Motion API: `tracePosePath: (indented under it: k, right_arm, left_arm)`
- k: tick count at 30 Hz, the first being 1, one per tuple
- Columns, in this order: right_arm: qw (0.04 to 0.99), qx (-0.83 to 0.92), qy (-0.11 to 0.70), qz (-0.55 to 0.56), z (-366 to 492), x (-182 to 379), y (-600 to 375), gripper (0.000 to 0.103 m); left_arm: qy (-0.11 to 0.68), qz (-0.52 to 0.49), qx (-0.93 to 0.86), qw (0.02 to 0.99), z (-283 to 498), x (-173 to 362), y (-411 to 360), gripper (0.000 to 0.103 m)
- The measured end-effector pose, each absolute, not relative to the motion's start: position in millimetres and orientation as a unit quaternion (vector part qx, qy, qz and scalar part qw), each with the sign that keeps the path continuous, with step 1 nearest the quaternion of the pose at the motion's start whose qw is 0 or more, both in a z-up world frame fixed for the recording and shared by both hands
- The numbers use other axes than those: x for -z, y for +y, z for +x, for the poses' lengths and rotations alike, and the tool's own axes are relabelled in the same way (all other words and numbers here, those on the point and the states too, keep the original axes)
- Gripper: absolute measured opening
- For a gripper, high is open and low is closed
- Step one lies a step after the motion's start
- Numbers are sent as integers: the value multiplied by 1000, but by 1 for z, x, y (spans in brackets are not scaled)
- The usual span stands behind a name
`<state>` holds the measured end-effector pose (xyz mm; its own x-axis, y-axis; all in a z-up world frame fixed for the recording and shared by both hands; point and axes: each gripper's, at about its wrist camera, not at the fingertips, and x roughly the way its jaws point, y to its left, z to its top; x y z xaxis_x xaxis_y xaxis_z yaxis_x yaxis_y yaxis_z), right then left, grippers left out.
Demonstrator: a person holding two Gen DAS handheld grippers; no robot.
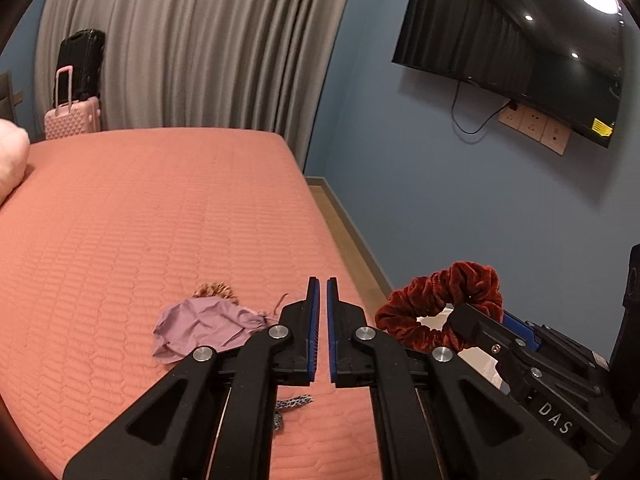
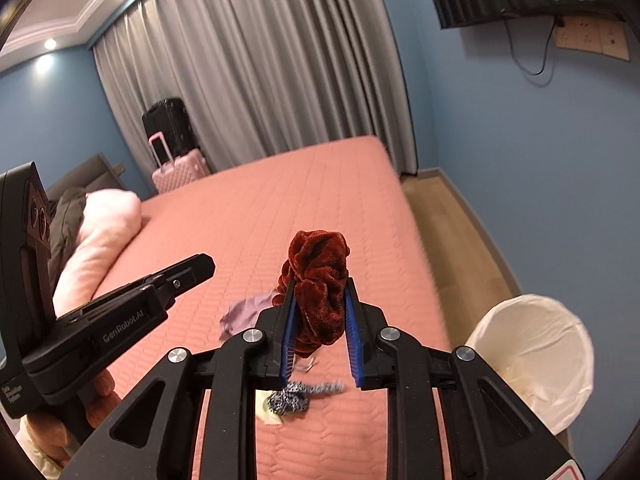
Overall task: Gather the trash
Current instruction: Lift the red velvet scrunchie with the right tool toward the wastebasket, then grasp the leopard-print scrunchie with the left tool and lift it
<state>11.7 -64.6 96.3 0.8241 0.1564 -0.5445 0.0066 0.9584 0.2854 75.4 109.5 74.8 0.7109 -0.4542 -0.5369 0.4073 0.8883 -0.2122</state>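
Note:
My right gripper (image 2: 319,288) is shut on a dark red velvet scrunchie (image 2: 320,276) and holds it above the pink bed (image 2: 248,216); the scrunchie also shows in the left wrist view (image 1: 440,300), gripped at the right. My left gripper (image 1: 322,284) is shut and empty, above the bed's near edge. A crumpled purple cloth (image 1: 204,326) lies on the bed just left of it, with a brown frilly scrunchie (image 1: 214,290) behind. A black-and-white patterned scrunchie (image 2: 296,394) lies on a pale scrap (image 2: 266,410) under my right gripper.
A white-lined trash bin (image 2: 532,360) stands on the wooden floor right of the bed. A pink pillow (image 2: 104,224) lies at the bed's left. Two suitcases (image 1: 76,88) stand by the grey curtain. A TV (image 1: 520,44) hangs on the blue wall.

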Motion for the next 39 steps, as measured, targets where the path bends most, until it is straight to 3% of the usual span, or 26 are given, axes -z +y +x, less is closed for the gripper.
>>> tracePosePath:
  k: [7,8,9,11,19,25,31,34,35,39]
  right_arm:
    - [943,-14,296,150,-6,-93,-94,20]
    - [941,-13,301,154,-6,-87,-95,20]
    - [939,-13,306,157,-6,-80,-95,20]
    - [935,-14,317,160,-6,-68,-95,20]
    - [916,-31,358,175,9,-20,-79,20]
    - [906,-40,383,176,21,6,-64,20]
    - [899,-39,399,176,28,22,-62,20]
    - [897,-39,403,177,31,26,-66,20]
    - [897,-38,403,178,31,27,-67,20]
    - [897,-37,401,179,33,27,-73,20]
  left_arm:
    - [324,-42,242,914,71,-60,96,10]
    - [333,-44,237,912,72,-51,99,24]
    - [346,-46,227,909,73,-40,103,49]
    - [363,-51,202,908,71,-18,111,67]
    - [463,-33,136,875,93,87,130,67]
    - [496,-20,133,858,101,130,125,66]
    - [521,-18,127,844,113,153,117,48]
    - [526,-16,124,841,116,158,115,33]
    - [525,-15,127,841,117,158,115,23]
    - [519,-26,138,843,117,147,115,17]
